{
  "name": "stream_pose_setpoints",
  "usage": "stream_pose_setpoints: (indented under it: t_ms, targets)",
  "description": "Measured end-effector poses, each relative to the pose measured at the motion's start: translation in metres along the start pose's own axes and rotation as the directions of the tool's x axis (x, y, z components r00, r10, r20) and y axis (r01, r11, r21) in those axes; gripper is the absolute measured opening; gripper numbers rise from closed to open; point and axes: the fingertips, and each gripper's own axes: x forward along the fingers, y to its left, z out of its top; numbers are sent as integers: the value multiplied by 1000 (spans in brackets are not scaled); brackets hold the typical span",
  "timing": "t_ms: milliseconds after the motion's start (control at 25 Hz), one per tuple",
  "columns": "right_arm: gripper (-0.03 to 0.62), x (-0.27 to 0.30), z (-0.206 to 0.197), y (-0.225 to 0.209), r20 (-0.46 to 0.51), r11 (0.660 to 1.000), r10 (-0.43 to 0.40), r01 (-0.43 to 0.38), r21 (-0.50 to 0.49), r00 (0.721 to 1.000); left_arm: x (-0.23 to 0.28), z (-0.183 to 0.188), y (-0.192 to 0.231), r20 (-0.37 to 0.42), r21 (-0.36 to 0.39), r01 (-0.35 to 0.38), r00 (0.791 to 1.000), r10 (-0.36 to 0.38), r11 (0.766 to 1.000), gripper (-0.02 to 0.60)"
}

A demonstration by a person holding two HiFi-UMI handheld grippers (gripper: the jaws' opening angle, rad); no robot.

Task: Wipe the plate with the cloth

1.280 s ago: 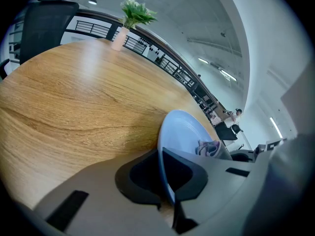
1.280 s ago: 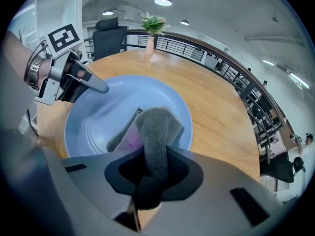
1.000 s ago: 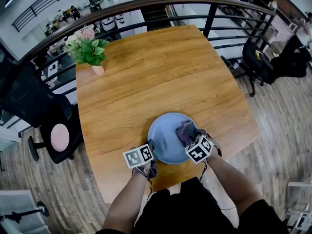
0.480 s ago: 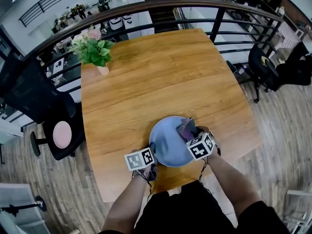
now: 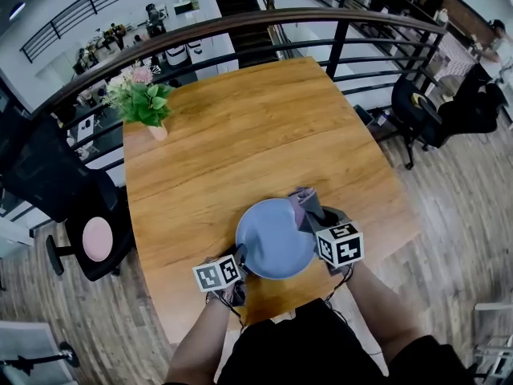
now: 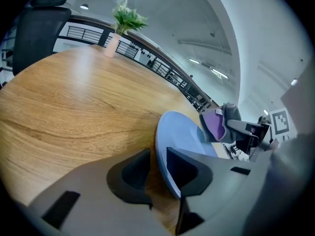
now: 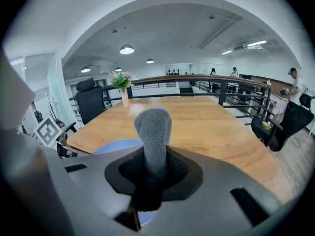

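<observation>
A pale blue plate [image 5: 272, 239] lies near the front edge of the wooden table [image 5: 240, 135]. My left gripper [image 5: 239, 257] is at its near left rim. In the left gripper view the rim of the plate [image 6: 179, 132] stands between the jaws of my left gripper [image 6: 157, 162]. They have just been opening, and a gap shows beside the rim. My right gripper [image 5: 314, 216] is shut on a grey and purple cloth [image 5: 304, 205], held up over the plate's right rim. The cloth [image 7: 153, 129] sticks up from between its jaws [image 7: 154, 168].
A potted plant [image 5: 143, 95] stands at the table's far left corner. A dark railing [image 5: 264, 18] runs behind the table. A black chair with a pink seat [image 5: 94, 235] is on the left, and another chair [image 5: 418, 103] on the right. The table's front edge is close to the plate.
My right gripper has risen off the plate with the cloth and rolled, so its marker cube now faces up. The left gripper has stayed at the plate's rim.
</observation>
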Motion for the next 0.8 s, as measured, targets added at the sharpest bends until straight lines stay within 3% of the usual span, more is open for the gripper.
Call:
stream_pose_setpoints:
  t_ms: [120, 240, 400, 560, 800]
  targets:
    - [74, -18, 9, 3, 54, 1000, 3, -4, 26, 999, -20, 9, 3, 39, 82, -47, 998, 44, 995, 124]
    - [74, -32, 14, 13, 94, 999, 3, -7, 35, 996, -41, 20, 2, 91, 162, -54, 995, 39, 985, 126]
    - [73, -51, 19, 34, 130, 1000, 2, -6, 25, 991, -75, 37, -9, 169, 267, -28, 985, -18, 963, 123]
    - [73, -73, 24, 50, 171, 1000, -11, 7, 21, 985, -108, 57, -29, 246, 374, -16, 966, -83, 927, 65]
    - [72, -114, 27, 71, 218, 1000, -23, 26, -11, 976, -157, 74, -56, 340, 441, -1, 926, -166, 897, 25]
